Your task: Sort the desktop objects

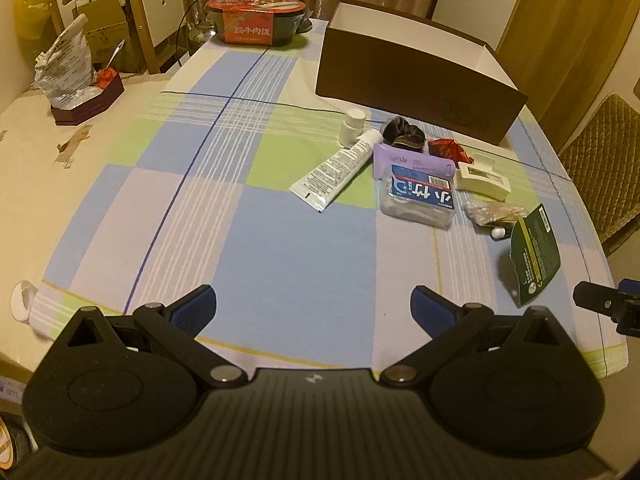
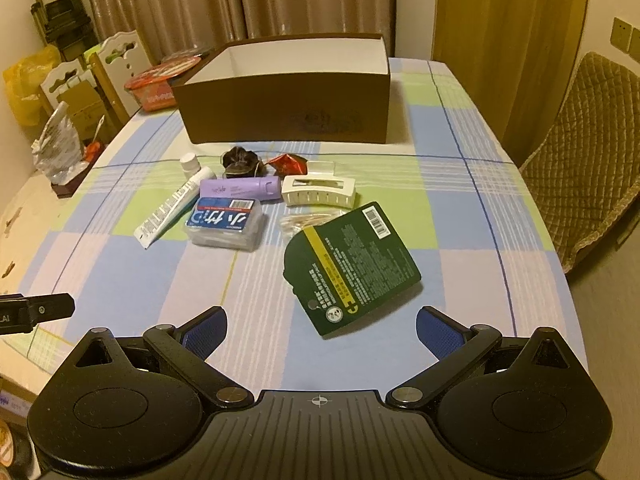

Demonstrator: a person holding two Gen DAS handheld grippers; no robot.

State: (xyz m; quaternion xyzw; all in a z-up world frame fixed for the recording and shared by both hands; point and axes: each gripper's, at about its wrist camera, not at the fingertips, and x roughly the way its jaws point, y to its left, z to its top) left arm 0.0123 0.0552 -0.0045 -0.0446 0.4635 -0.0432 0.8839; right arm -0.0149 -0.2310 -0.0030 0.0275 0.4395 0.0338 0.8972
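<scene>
I hold both grippers spread and empty: left gripper point(image 1: 314, 306), right gripper point(image 2: 322, 330). The green card point(image 2: 352, 266) lies flat at centre frame just ahead of the right one, long axis running upper right to lower left. The right is nearer; the box point(image 2: 288, 108) above appears empty.

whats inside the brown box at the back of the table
The right wrist view shows only white inner walls of the brown box through its open top; no item shows. Its front wall hides the floor, so anything lying low inside cannot be seen.
</scene>
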